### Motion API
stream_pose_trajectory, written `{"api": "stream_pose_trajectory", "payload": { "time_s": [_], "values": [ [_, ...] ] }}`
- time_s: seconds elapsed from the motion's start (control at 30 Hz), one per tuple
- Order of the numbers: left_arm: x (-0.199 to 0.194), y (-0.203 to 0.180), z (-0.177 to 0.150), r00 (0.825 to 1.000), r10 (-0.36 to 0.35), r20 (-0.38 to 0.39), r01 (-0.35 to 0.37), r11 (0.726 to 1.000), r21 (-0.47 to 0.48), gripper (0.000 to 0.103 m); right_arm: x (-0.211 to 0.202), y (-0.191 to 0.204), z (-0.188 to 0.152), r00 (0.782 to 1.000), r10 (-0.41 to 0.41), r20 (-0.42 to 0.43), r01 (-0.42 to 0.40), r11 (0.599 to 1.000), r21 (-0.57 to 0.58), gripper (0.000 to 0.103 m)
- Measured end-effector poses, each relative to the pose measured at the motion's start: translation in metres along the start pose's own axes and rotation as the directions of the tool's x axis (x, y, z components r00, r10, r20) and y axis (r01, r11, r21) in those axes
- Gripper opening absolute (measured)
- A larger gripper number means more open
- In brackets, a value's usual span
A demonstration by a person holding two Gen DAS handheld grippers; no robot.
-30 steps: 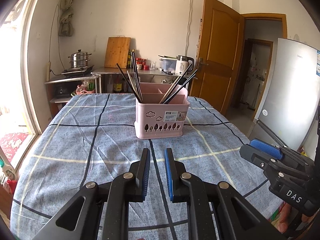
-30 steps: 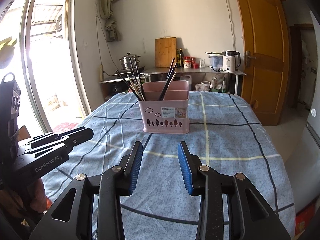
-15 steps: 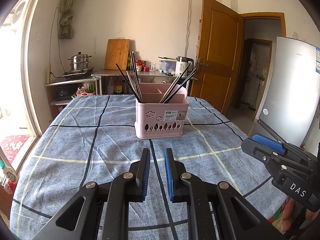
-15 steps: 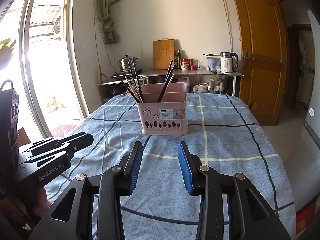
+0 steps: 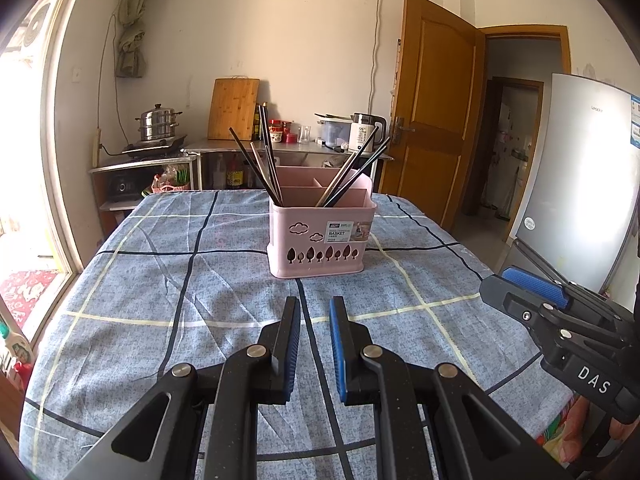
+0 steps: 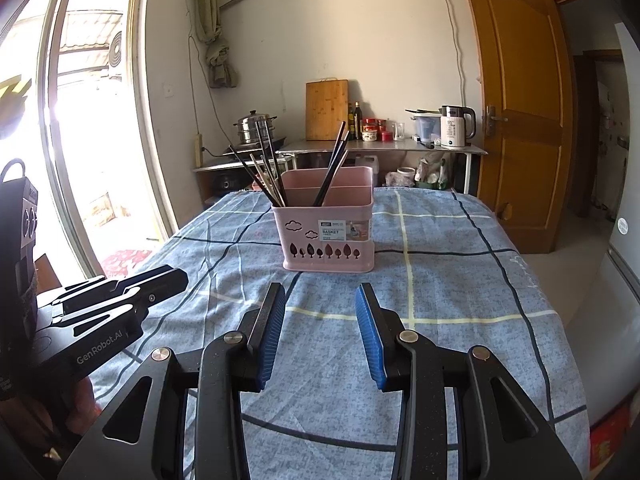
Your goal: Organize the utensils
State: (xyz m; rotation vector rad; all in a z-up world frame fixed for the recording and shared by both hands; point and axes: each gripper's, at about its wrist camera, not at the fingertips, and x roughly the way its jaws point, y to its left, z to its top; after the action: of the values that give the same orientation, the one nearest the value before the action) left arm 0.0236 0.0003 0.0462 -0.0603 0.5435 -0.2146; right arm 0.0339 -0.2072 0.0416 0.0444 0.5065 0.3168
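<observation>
A pink utensil basket [image 5: 320, 236] stands upright on the blue checked tablecloth [image 5: 160, 280]; it also shows in the right wrist view [image 6: 328, 232]. Several dark chopsticks [image 5: 260, 168] lean in its left compartment and a few more chopsticks [image 5: 352, 172] lean in its right one. My left gripper [image 5: 314, 308] is open a little and empty, held above the cloth short of the basket. My right gripper [image 6: 320, 296] is open wider and empty, also short of the basket. Each gripper shows at the edge of the other's view.
A steel counter [image 5: 280, 148] behind the table holds a cutting board, jars and a kettle [image 5: 362, 134]. A steamer pot [image 5: 156, 124] sits at the back left. A wooden door [image 5: 436, 120] and a fridge [image 5: 580, 180] stand to the right. A window is on the left.
Both grippers have tilted up and drawn back slightly, so the basket sits a little farther and lower in view. Both jaw gaps are unchanged.
</observation>
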Motion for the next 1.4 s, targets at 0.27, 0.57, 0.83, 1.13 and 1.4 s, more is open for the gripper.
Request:
{"api": "stream_pose_trajectory", "payload": {
  "time_s": [0.27,0.57,0.83,1.13,1.4],
  "values": [
    [-0.0019,-0.0007,-0.0005,1.0,-0.006,-0.001,0.006,1.0,0.003,0.014,-0.0006,0.002,0.0017,1.0,0.005,-0.001,-0.005,1.0,-0.004,0.038],
    [-0.0032,-0.0016,-0.0016,1.0,-0.011,0.0,0.011,1.0,0.005,0.014,-0.0005,0.0022,0.0019,1.0,0.005,0.0,-0.005,1.0,-0.003,0.038],
    [-0.0027,-0.0031,-0.0029,1.0,-0.009,-0.007,0.009,1.0,0.011,0.014,-0.0005,0.0022,0.0013,1.0,0.005,-0.002,-0.005,1.0,-0.003,0.038],
    [-0.0025,-0.0032,-0.0037,1.0,-0.009,-0.012,0.009,1.0,0.013,0.014,0.0,0.0015,0.0005,1.0,0.006,-0.004,-0.006,1.0,-0.004,0.038],
    [-0.003,-0.0019,-0.0046,1.0,-0.01,-0.016,0.01,1.0,0.017,0.014,0.0,0.0017,0.0003,1.0,0.005,-0.005,-0.005,1.0,-0.005,0.038]
  ]
}}
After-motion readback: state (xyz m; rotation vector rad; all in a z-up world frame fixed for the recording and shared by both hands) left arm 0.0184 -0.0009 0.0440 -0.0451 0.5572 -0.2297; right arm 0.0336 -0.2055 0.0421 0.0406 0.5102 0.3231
